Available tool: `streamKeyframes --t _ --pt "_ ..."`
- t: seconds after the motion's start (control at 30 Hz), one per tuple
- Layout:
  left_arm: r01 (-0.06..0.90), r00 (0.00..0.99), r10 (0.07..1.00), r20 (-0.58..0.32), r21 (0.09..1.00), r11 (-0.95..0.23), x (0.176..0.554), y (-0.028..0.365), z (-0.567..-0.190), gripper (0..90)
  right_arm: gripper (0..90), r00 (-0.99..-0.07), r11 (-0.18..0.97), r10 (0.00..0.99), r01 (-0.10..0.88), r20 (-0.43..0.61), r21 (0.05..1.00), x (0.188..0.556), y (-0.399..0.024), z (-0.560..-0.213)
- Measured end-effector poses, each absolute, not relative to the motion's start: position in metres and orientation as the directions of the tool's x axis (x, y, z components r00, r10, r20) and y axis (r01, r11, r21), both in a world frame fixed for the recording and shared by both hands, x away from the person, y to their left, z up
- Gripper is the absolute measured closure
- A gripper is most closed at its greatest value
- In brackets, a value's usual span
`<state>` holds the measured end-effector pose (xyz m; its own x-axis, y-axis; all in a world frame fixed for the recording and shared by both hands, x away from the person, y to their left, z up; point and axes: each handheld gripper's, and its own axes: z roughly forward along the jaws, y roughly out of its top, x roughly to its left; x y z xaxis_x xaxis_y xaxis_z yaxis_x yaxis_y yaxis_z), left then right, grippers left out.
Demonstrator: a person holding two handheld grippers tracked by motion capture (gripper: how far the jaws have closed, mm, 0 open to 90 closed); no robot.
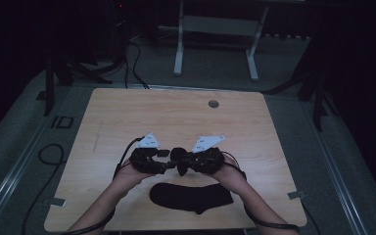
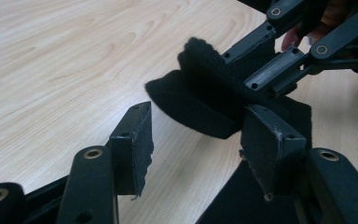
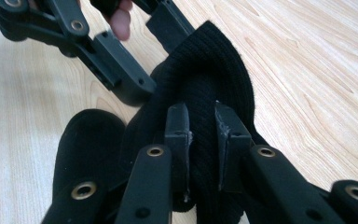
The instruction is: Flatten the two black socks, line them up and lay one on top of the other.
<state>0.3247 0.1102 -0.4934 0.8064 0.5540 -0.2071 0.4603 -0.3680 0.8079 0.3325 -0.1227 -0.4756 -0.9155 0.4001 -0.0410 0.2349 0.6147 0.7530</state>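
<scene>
A black sock (image 3: 214, 65) hangs bunched between the two grippers above the middle of the wooden table (image 1: 176, 112). My right gripper (image 3: 200, 135) is shut on its ribbed fabric, which is pinched between both pads. My left gripper (image 2: 200, 135) faces it with its jaws apart. The sock's rounded end (image 2: 200, 107) sits just ahead of the gap, and neither pad presses on it. In the high view the left gripper (image 1: 162, 155) and the right gripper (image 1: 180, 162) meet tip to tip. A second black sock (image 1: 191, 197) lies flat on the table below the hands.
A round grommet (image 1: 213, 104) sits near the table's far edge. Cables (image 1: 49, 156) trail across the floor at the left. A white desk frame (image 1: 215, 39) stands beyond the table. Both forearms come in over the front edge.
</scene>
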Motion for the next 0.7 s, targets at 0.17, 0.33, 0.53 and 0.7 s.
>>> streamKeyframes --t 0.17,0.33,0.53,0.7 --pt "0.461 0.818 0.527 -0.233 0.813 -0.356 0.327 0.108 -0.494 57.2 77.3 -0.914 0.617 0.403 0.230 -0.051 0.753 0.332 -0.123 -0.474" --pt "0.469 0.797 0.566 -0.211 0.808 -0.358 0.324 0.105 -0.493 82.2 77.0 -0.908 0.609 0.414 0.222 -0.066 0.762 0.333 -0.127 -0.472" --pt "0.427 0.796 0.589 -0.137 0.818 -0.386 0.317 0.103 -0.486 84.3 77.0 -0.909 0.581 0.414 0.225 -0.046 0.782 0.334 -0.133 -0.471" --pt "0.409 0.795 0.598 -0.102 0.819 -0.404 0.313 0.102 -0.480 85.1 77.0 -0.909 0.569 0.416 0.225 -0.041 0.791 0.334 -0.136 -0.468"
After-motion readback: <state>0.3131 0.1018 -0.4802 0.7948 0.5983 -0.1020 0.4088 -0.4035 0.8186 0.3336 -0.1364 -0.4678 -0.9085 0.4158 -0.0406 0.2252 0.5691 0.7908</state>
